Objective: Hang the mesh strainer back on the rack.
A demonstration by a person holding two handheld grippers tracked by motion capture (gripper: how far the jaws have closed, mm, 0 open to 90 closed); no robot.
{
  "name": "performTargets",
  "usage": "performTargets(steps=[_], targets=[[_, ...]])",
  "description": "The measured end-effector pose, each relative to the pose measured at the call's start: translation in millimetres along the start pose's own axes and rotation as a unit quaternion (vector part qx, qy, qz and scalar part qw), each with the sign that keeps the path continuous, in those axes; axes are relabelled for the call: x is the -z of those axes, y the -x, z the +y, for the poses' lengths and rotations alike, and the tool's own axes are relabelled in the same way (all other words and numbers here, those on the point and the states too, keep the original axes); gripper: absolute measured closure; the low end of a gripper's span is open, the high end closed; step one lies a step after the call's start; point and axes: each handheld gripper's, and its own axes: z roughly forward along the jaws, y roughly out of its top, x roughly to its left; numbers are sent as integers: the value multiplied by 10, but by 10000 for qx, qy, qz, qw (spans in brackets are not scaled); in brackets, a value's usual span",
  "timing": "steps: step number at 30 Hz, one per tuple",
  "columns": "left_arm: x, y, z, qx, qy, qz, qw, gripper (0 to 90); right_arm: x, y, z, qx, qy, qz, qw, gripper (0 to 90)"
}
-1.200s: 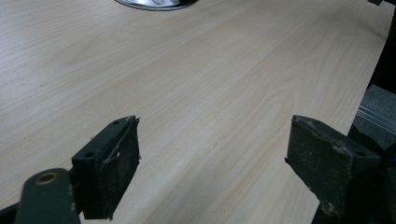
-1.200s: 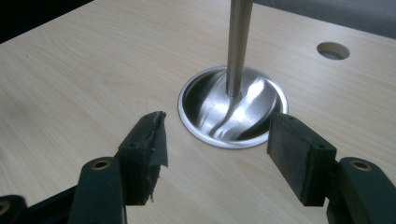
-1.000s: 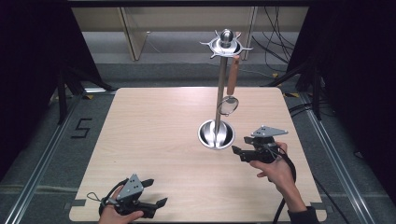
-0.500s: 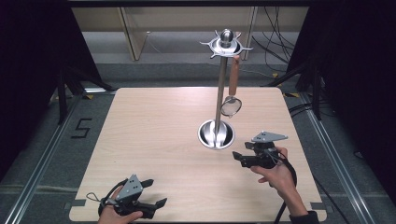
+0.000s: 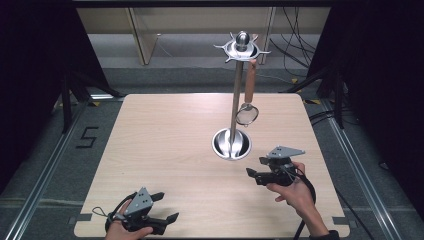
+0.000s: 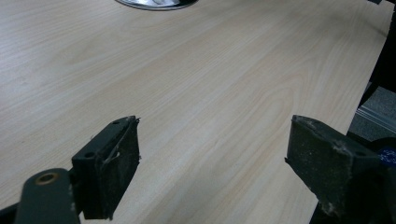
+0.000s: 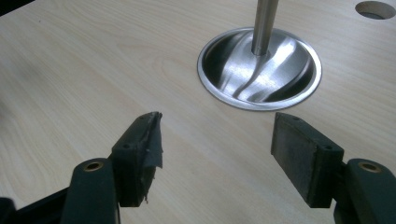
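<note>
Pale wood tabletop (image 5: 165,135) sits amid dark surroundings, carrying a steel utensil stand (image 5: 233,125) with a round dished base (image 7: 259,69). From the stand's top ring hangs a small strainer (image 5: 247,113) with a wooden handle, clear of the base. Right tool (image 5: 253,174) sits just in front of that base, jaws spread wide, empty. Left tool (image 5: 165,207) rests near the front edge, jaws likewise wide apart, gripping nothing.
</note>
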Motion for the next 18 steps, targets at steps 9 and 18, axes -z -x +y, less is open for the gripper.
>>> performTargets(steps=[9, 18], targets=[[8, 0, 4, -67, -63, 19, 10000, 165, -2, -42, -55, 38, -15, 58, 10000, 316], [6, 2, 2, -67, -65, 17, 10000, 165, -4, -100, -115, -52, -8, 102, 9999, 305]])
